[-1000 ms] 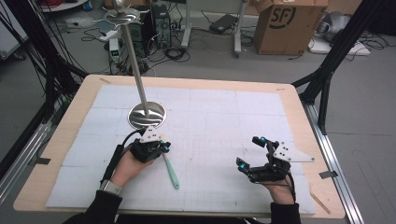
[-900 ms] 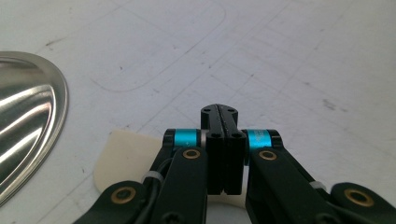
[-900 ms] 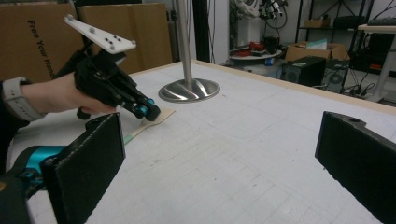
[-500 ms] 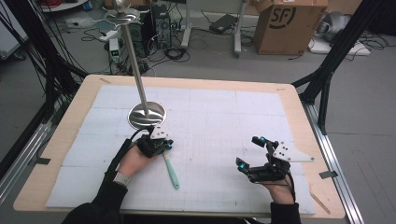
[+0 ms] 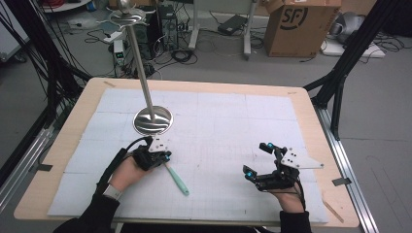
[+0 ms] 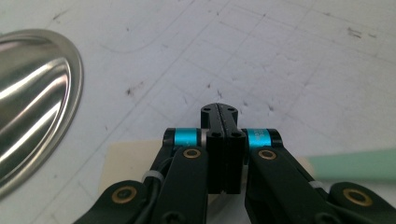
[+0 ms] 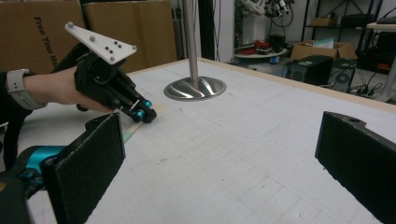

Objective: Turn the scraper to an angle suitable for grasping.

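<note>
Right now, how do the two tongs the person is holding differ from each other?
The left tongs have their jaws pressed shut, tips down over the pale green tool beside the steel stand base; the right tongs stand wide open with nothing between them, apart from any object. Both are black with blue bands and carry a grey plate.

open mat (image 5: 233, 126) between both grippers, steel stand base (image 5: 153, 120) and pole (image 5: 141, 68) blocking far left

Even overhead light, soft blur
</note>
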Motion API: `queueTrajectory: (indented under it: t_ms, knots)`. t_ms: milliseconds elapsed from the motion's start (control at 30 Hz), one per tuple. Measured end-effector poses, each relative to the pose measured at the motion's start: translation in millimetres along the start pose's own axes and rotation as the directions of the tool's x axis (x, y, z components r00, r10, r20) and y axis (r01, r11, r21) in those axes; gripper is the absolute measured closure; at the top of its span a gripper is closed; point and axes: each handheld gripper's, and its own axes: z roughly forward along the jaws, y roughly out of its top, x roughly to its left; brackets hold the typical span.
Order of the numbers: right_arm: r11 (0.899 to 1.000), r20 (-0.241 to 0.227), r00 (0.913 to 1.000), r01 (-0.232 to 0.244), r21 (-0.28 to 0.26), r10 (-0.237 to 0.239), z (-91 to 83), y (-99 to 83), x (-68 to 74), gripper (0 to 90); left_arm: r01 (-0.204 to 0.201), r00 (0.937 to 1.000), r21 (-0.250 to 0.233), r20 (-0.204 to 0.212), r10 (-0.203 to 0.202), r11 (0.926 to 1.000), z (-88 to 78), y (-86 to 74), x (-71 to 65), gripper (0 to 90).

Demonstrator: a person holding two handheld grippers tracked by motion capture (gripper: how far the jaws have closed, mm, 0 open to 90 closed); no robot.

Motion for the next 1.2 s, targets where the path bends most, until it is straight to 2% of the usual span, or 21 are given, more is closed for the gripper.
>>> queueTrajectory:
  t_ms: [100,233,300,333,433,500,733,833,900,933,967,1000,1100,1200]
  knots:
    - [1.0,-0.001,1.0,-0.005,0.007,0.005,0.4,-0.3,0.5,0.3,0.026,0.9996,0.011,0.007,-0.026,0.9996,-6.8,-5.1,0.4,90.0]
    - [1.0,-0.001,1.0,0.001,0.011,-0.001,1.8,-0.7,0.5,0.2,0.011,0.9999,0.054,-0.005,-0.011,0.9985,-14.2,-6.9,-3.3,90.0]
    - [1.0,-0.001,1.0,0.003,0.007,-0.003,1.6,-0.6,0.1,0.3,0.026,0.9997,0.063,-0.007,-0.025,0.9977,-18.3,-9.2,-5.7,90.0]
    - [1.0,-0.001,1.0,0.003,0.007,-0.003,1.6,-0.6,0.1,0.3,0.034,0.9994,0.055,0.001,-0.034,0.9979,-20.5,-12.1,-5.7,90.0]
    - [1.0,0.003,1.0,0.0,0.008,0.0,1.2,-0.6,-0.3,0.3,0.092,0.995,0.021,0.036,-0.093,0.9955,-28.7,-24.3,-4.9,90.0]
    - [1.0,0.0,1.0,-0.003,0.008,0.003,1.8,-1.1,-0.1,0.3,0.113,0.9923,0.008,0.05,-0.114,0.9935,-33.4,-30.4,-5.8,90.0]
    - [1.0,-0.018,0.9998,-0.001,0.022,0.001,8.7,-1.7,4.3,0.3,0.124,0.991,0.018,0.048,-0.125,0.9921,-46.8,-40.0,-17.4,90.0]
    - [1.0,-0.019,0.9998,0.0,0.024,0.0,8.7,-1.8,4.0,0.3,0.133,0.9904,-0.006,0.039,-0.133,0.9911,-50.3,-45.4,-20.4,90.0]
    - [1.0,-0.017,0.9999,0.004,0.02,-0.004,8.8,-1.7,3.1,0.3,0.136,0.9906,-0.02,0.018,-0.136,0.9905,-50.6,-45.7,-22.5,90.0]
    - [1.0,-0.019,0.9998,0.001,0.02,-0.001,8.5,-1.6,3.4,0.3,0.149,0.9888,-0.043,-0.006,-0.149,0.988,-52.4,-45.2,-24.2,89.9]
    - [1.0,-0.019,0.9998,0.002,0.016,-0.002,8.3,-1.5,3.6,0.3,0.168,0.9857,-0.075,0.002,-0.169,0.9829,-55.7,-44.4,-25.6,89.9]
    - [1.0,-0.017,0.9998,-0.003,0.017,0.003,7.7,-1.3,4.0,0.3,0.172,0.9852,-0.106,0.011,-0.171,0.9795,-60.2,-43.2,-28.0,89.9]
    - [1.0,-0.015,0.9999,-0.002,0.005,0.002,7.2,-1.1,2.1,0.3,0.137,0.9906,-0.153,0.015,-0.136,0.9787,-72.2,-41.6,-41.9,89.9]
    - [1.0,-0.016,0.9999,-0.004,0.008,0.004,6.9,-1.1,2.0,0.3,0.099,0.9948,-0.161,0.037,-0.095,0.982,-78.1,-45.1,-59.3,89.9]
